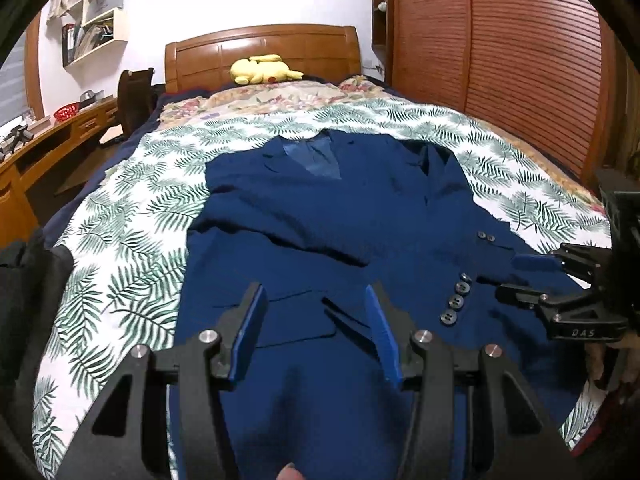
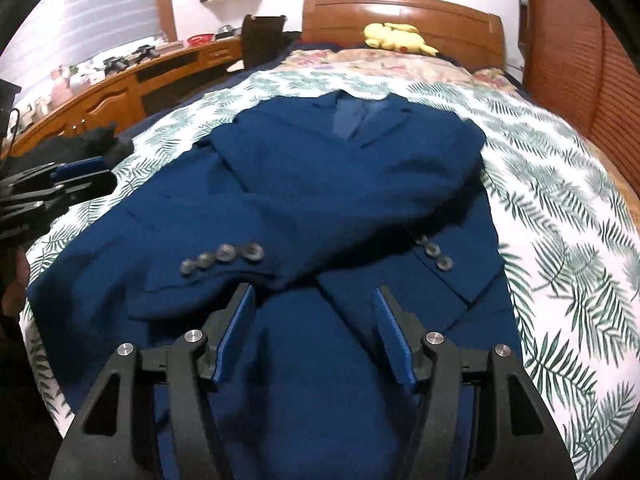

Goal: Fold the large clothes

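Grippers both above the near hem of the jacket, neither carrying cloth. Left gripper stands about half-spread, blue pads apart, with bare navy fabric showing through the gap. Right gripper has its jaws parted wide and nothing pinched; in the left wrist view it enters at 3 o'clock, pointing across the jacket's edge beside the cuff buttons.

Jacket lies face-up on the leaf-print bedspread, collar toward 12 o'clock, hem toward 6. Both sleeves are already crossed over the chest: one cuff with four buttons at 9 o'clock of the right gripper, a second button row at 2 o'clock.

Judged step: bottom hem to be taken up and carried toward the collar.

Notes for doing it well:
- Pinch both hem corners at matching positions, all layers in each bite.
- Keep the crossed sleeves undisturbed; lift low, carry evenly toward 12 o'clock.
- Avoid closing pads on buttons.
- Land the hem just short of the lapels, then smooth.

Far end: floral pillow and yellow plush toy against the wooden headboard, well clear.
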